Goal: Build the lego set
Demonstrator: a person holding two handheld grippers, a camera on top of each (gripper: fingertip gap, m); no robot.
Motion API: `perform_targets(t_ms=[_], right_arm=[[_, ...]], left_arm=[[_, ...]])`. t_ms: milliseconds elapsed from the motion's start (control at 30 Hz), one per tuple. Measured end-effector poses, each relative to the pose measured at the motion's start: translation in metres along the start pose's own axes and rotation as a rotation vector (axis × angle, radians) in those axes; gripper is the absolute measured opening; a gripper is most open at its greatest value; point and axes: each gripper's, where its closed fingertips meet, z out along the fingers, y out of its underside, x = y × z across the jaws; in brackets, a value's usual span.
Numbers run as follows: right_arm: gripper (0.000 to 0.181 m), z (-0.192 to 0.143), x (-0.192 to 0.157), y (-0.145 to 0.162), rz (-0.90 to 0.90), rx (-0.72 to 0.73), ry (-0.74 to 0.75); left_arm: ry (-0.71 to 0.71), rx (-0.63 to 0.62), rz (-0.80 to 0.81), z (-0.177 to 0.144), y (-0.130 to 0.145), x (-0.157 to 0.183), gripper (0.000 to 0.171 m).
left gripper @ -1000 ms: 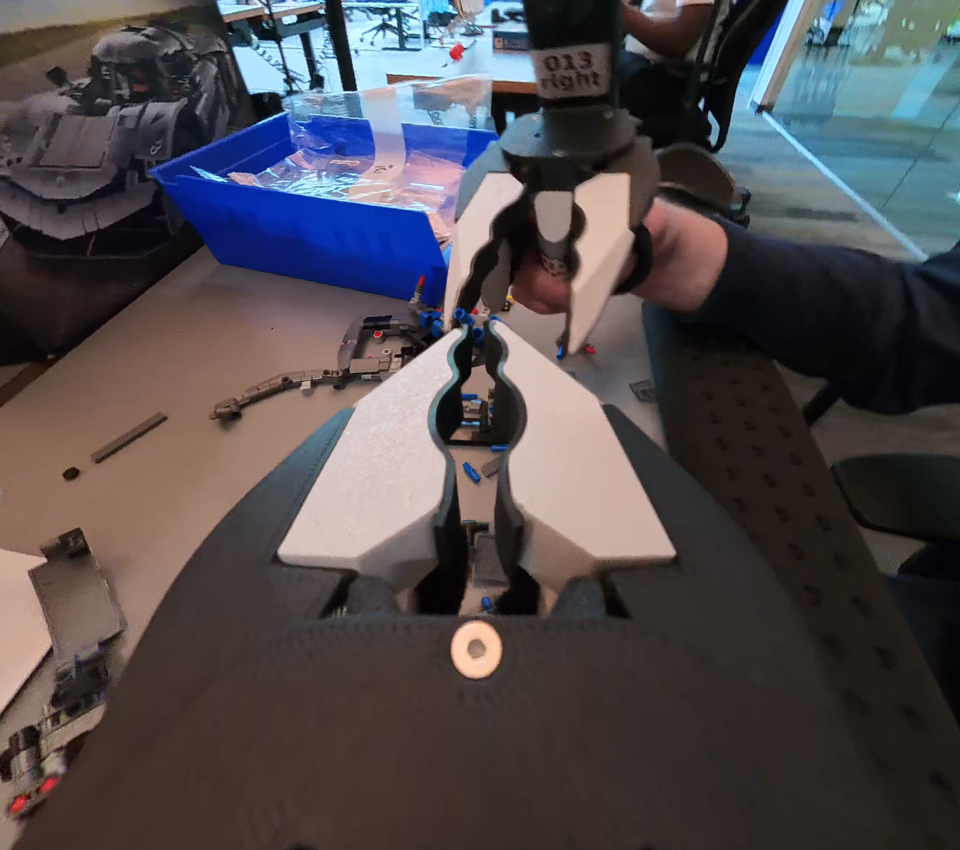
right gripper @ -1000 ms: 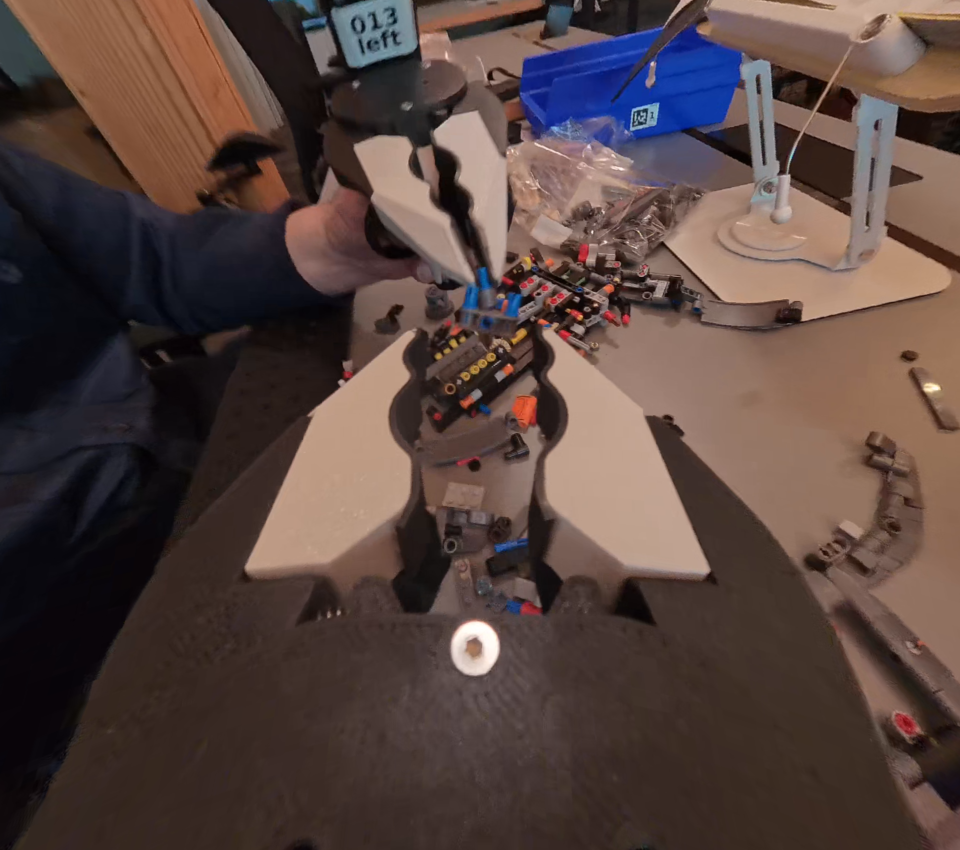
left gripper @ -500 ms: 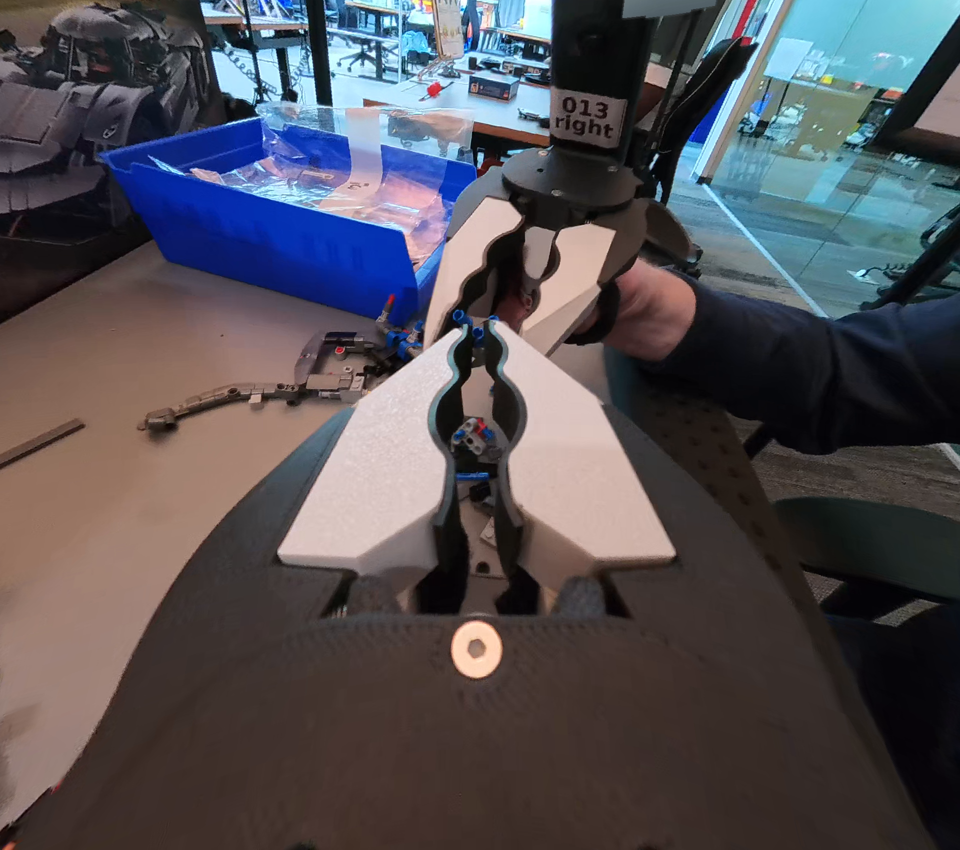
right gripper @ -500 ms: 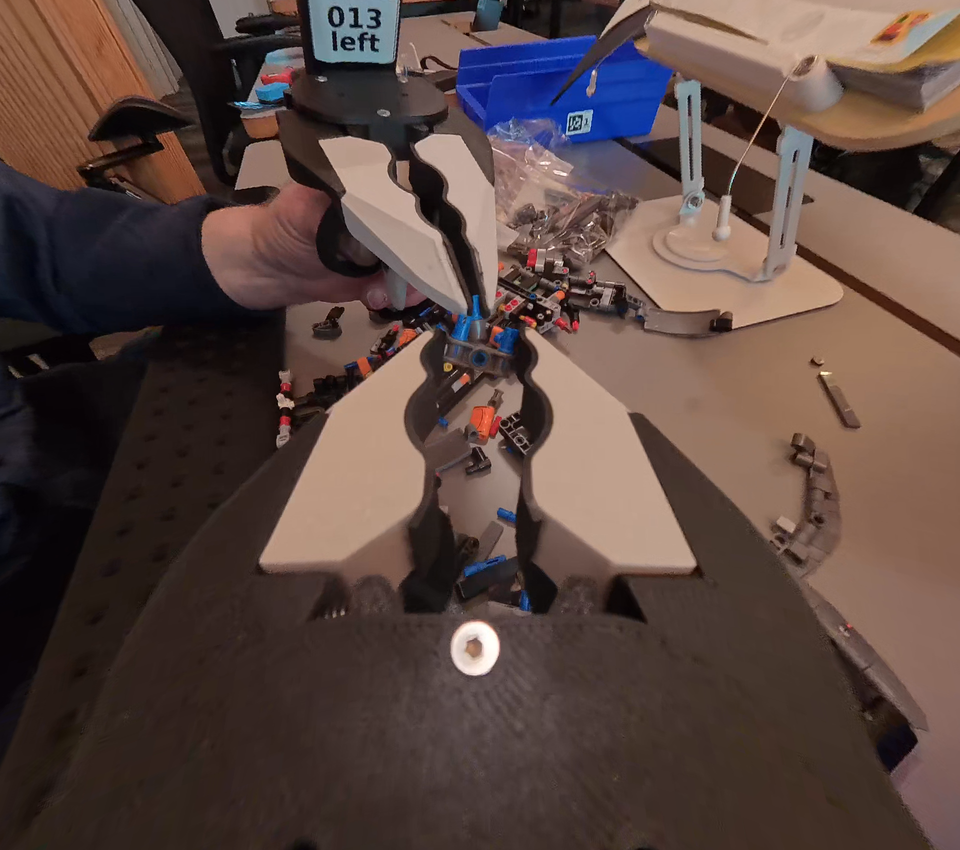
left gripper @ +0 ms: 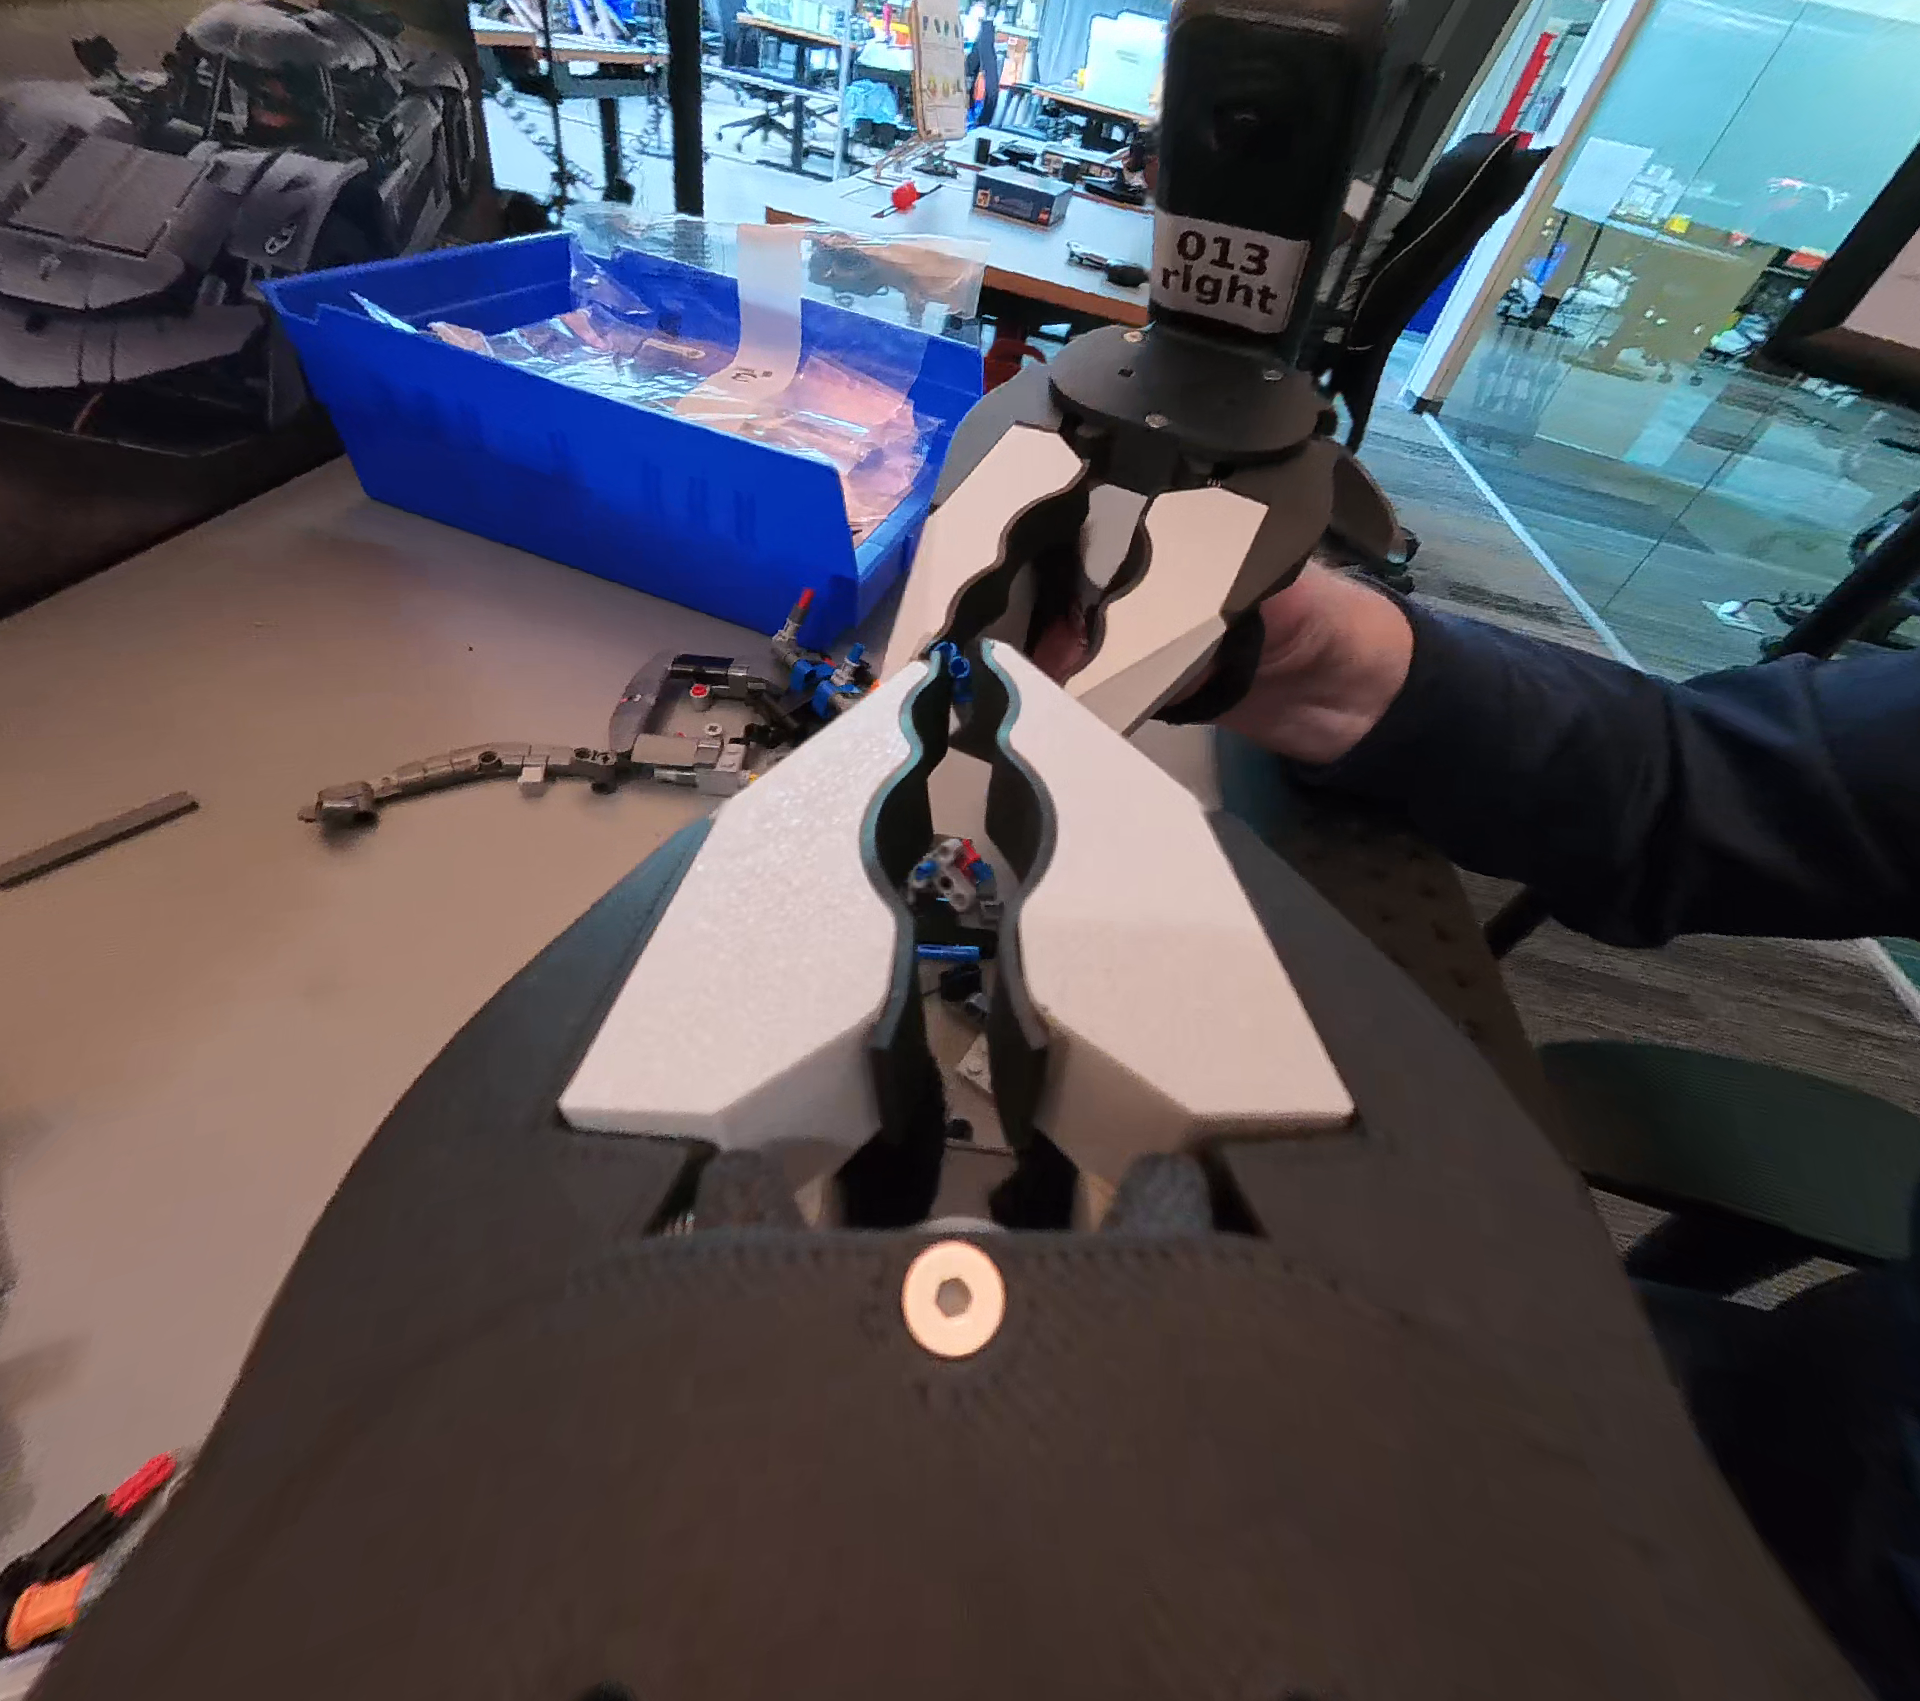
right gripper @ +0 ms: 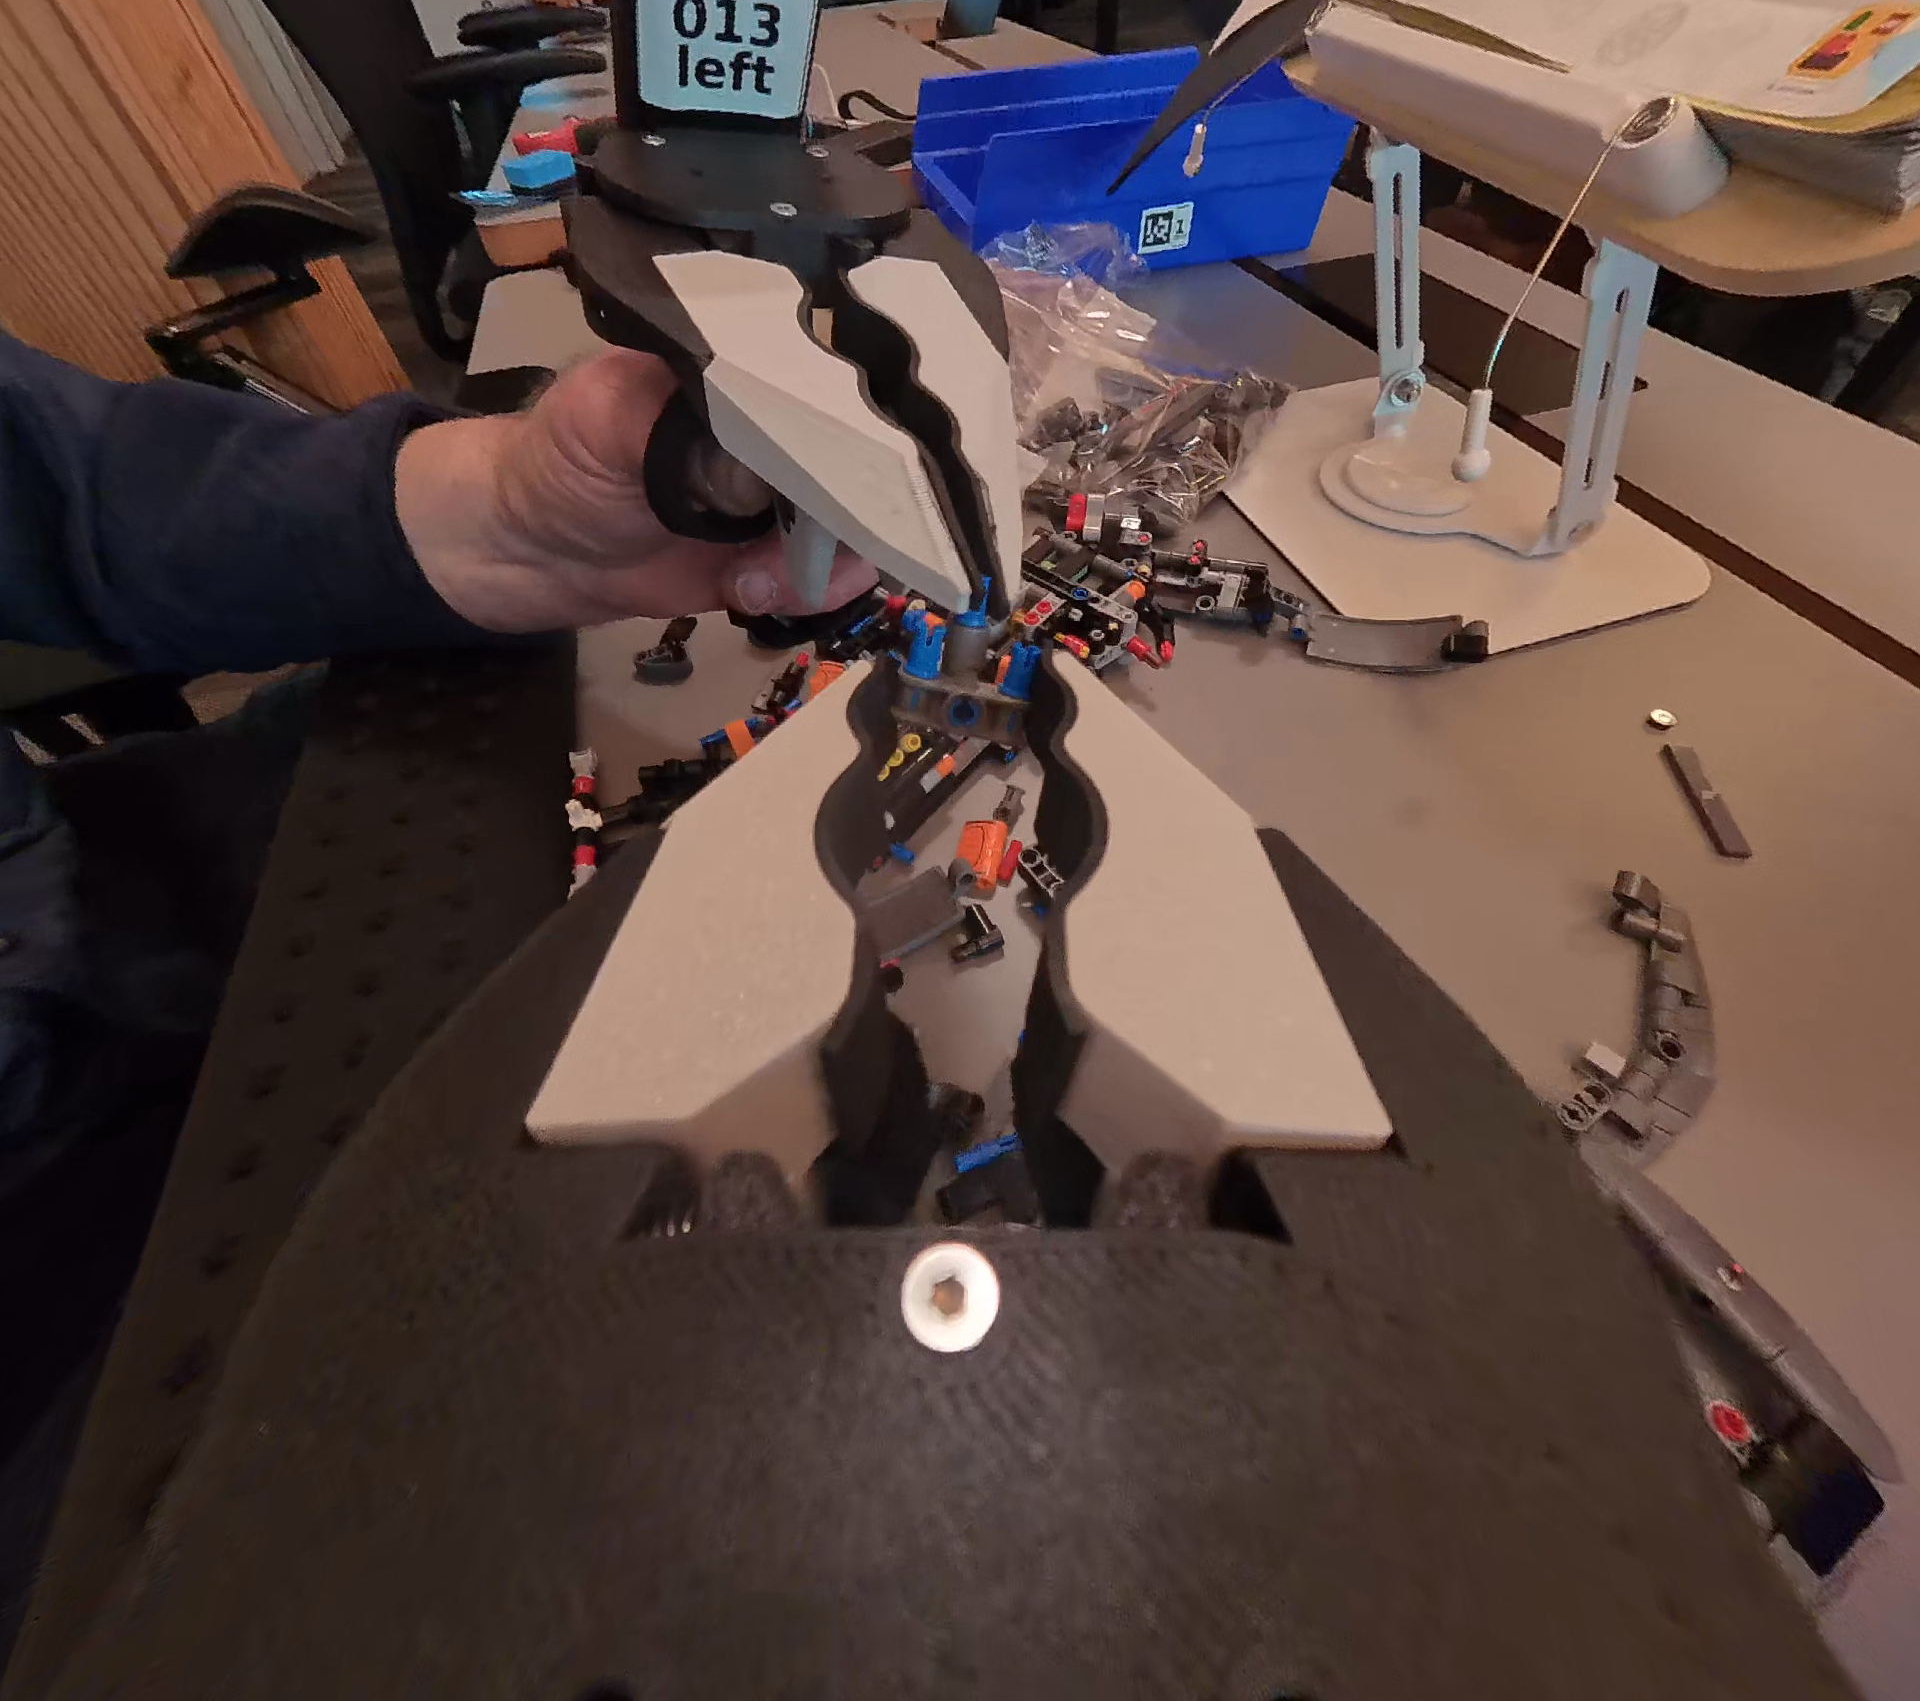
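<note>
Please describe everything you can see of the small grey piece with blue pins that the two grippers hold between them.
The small grey piece is a short Technic-style beam of plastic, lying crosswise with holes in its front face. Blue pins stand up from it, with a grey connector in the middle. The right gripper is shut on its two ends and holds it in the air above the loose parts on the table. The left gripper comes from above; its tips pinch a light blue pin on top.

The right gripper (right gripper: 961,695) has matt, grainy white plastic fingers (right gripper: 717,924) on a rough, ribbed black body. The small grey assembly with blue pins (right gripper: 961,680) is glossy moulded plastic. The grey table (right gripper: 1351,820) looks smooth and matt. The far bags (left gripper: 665,373) are shiny clear film in a smooth blue plastic bin (left gripper: 582,488). Far left, a wooden post (right gripper: 135,93) shows ribbed grain.
</note>
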Motion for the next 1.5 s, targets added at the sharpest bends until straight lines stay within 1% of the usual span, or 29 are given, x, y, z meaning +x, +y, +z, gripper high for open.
perform_targets(t_ms=[33, 100, 133, 167, 233, 267, 300, 367, 400, 467, 533, 633, 700, 833, 1000, 1167, 1233, 1367, 1500], right_arm=[[0.022, 0.001, 0.002, 0.003, 0.003, -0.018, 0.008], [0.022, 0.005, 0.009, 0.028, 0.009, -0.121, 0.035], [0.022, 0.007, 0.010, 0.031, 0.047, -0.115, 0.018], [0.022, 0.007, 0.009, 0.026, 0.070, -0.075, -0.005], [0.022, 0.005, 0.009, 0.017, 0.062, -0.035, -0.017], [0.022, 0.005, 0.009, 0.016, 0.071, -0.028, -0.028], [0.023, 0.004, 0.008, 0.015, 0.072, -0.022, -0.036], [0.023, -0.002, 0.012, 0.015, 0.051, -0.017, -0.015], [0.023, -0.005, 0.016, 0.016, 0.057, -0.013, -0.006], [0.023, -0.010, 0.021, 0.017, 0.050, -0.011, 0.014], [0.023, -0.011, 0.021, 0.016, -0.009, -0.020, 0.043], [0.023, -0.007, 0.022, 0.024, -0.086, -0.086, 0.091], [0.023, -0.005, 0.022, 0.028, -0.114, -0.116, 0.100], [0.023, -0.004, 0.025, 0.033, -0.194, -0.165, 0.146], [0.024, 0.000, 0.027, 0.041, -0.316, -0.246, 0.215], [0.023, 0.005, 0.029, 0.047, -0.432, -0.319, 0.280], [0.023, 0.006, 0.030, 0.049, -0.444, -0.337, 0.295], [0.023, 0.005, 0.033, 0.047, -0.466, -0.344, 0.335], [0.024, 0.004, 0.037, 0.043, -0.553, -0.365, 0.409]], left_arm=[[-0.041, 0.048, -0.019, -0.005, -0.008, -0.009, 0.001], [-0.069, 0.229, -0.124, -0.045, -0.041, -0.034, 0.000], [-0.103, 0.249, -0.125, -0.062, -0.045, -0.045, 0.000], [-0.090, 0.202, -0.128, -0.064, -0.037, -0.046, 0.000], [-0.038, 0.111, -0.176, -0.050, -0.015, -0.040, 0.000], [-0.013, 0.035, -0.178, -0.039, -0.003, -0.034, 0.000], [-0.009, -0.067, -0.143, -0.029, 0.010, -0.029, 0.000], [-0.041, -0.215, -0.035, -0.014, 0.032, -0.024, 0.000], [-0.017, -0.291, -0.034, -0.007, 0.046, -0.019, 0.001], [0.020, -0.333, -0.068, 0.002, 0.061, -0.011, 0.001], [0.038, -0.369, -0.073, 0.005, 0.068, -0.009, 0.001], [0.049, -0.306, -0.110, 0.001, 0.056, -0.012, 0.005], [0.031, -0.289, -0.131, -0.003, 0.054, -0.018, 0.007], [0.035, -0.272, -0.141, -0.004, 0.051, -0.019, 0.007], [0.070, -0.241, -0.130, 0.000, 0.044, -0.011, 0.010], [0.054, -0.239, -0.060, 0.008, 0.042, -0.003, 0.010], [0.048, -0.271, -0.056, 0.010, 0.048, -0.003, 0.011], [0.019, -0.265, -0.044, 0.011, 0.047, -0.006, 0.010], [-0.020, -0.265, -0.065, 0.009, 0.047, -0.011, 0.008]])
